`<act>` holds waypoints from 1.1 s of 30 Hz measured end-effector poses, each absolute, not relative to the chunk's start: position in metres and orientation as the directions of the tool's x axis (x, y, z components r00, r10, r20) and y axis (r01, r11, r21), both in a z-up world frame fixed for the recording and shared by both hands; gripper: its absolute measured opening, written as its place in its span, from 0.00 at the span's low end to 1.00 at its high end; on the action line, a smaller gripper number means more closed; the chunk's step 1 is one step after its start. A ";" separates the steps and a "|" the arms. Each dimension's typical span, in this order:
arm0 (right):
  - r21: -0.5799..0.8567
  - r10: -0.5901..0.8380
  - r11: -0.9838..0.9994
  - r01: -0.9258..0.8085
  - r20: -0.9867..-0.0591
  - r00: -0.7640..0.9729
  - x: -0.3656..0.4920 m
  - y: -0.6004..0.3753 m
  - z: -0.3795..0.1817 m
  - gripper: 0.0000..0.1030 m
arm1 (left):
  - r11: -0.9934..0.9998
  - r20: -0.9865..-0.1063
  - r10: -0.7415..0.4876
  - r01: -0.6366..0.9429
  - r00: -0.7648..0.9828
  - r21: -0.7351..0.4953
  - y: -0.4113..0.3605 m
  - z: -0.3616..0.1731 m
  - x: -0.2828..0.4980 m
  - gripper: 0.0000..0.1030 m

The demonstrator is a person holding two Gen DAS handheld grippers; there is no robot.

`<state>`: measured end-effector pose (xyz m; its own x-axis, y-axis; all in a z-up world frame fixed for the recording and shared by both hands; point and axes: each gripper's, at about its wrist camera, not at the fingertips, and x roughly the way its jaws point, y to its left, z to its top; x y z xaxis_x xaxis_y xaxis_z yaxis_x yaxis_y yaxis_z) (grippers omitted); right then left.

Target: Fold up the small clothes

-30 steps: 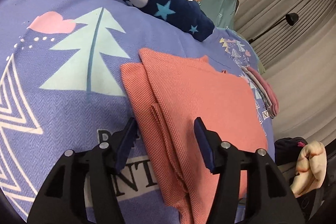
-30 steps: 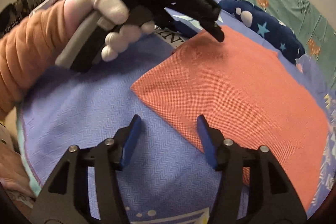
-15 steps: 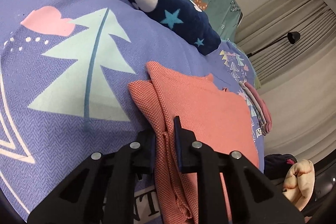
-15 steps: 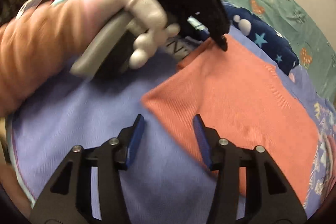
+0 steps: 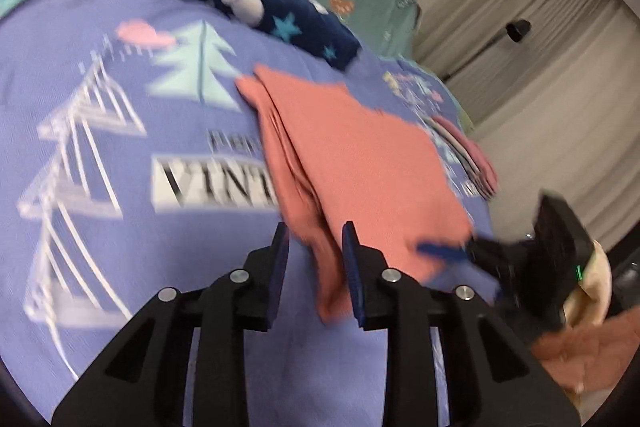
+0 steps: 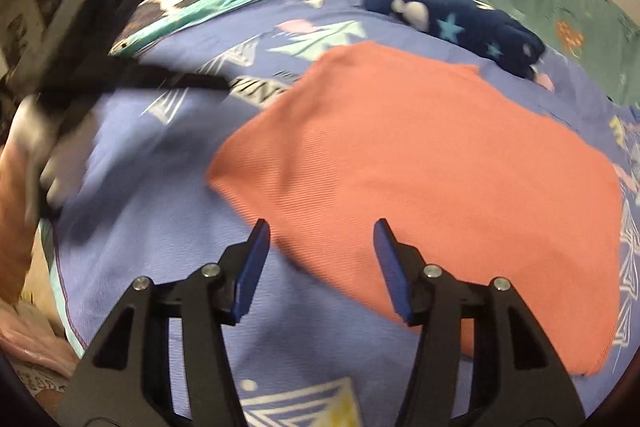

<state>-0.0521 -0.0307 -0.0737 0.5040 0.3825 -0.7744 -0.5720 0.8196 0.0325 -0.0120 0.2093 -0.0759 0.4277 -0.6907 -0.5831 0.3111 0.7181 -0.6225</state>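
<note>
**Coral garment part-folded, more folding to come**

On the left, the left gripper (image 5: 314, 259) is hovering at the near corner of the coral garment (image 5: 360, 163), jaws parted with a fold of coral cloth lying between the pads, not clenched as far as the blur shows; the garment is lying in layered folds on the printed lilac blanket (image 5: 100, 107), so at least one fold is looking done; beyond it the navy star-print piece (image 5: 280, 15) is waiting unfolded, and a small pink folded stack (image 5: 468, 155) is sitting at the far edge; over on the right, the right gripper (image 6: 320, 259) is hanging released above the garment's near edge, holding nothing; by my reading, the final fold and stacking are remaining.
</note>
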 end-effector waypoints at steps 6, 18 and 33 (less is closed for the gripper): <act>0.016 0.370 0.831 -0.556 -0.763 0.531 -0.058 -0.037 -0.067 0.56 | 0.756 -0.676 -0.654 0.325 0.341 -0.567 0.173 -0.100 -0.030 0.05; -0.314 0.244 0.714 -0.626 -0.727 0.642 -0.091 0.035 -0.090 0.63 | 0.715 -0.602 -0.695 0.300 0.393 -0.631 0.183 -0.066 -0.031 0.01; -0.303 0.280 0.737 -0.605 -0.678 0.680 -0.073 0.051 -0.086 0.07 | 0.737 -0.612 -0.652 0.183 0.447 -0.651 0.215 -0.080 0.036 0.55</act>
<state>-0.0728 0.0510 -0.0864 0.6796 0.2797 -0.6782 -0.6050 0.7365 -0.3025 0.0360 0.2154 -0.0802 0.4471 -0.6521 -0.6122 0.1830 0.7367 -0.6510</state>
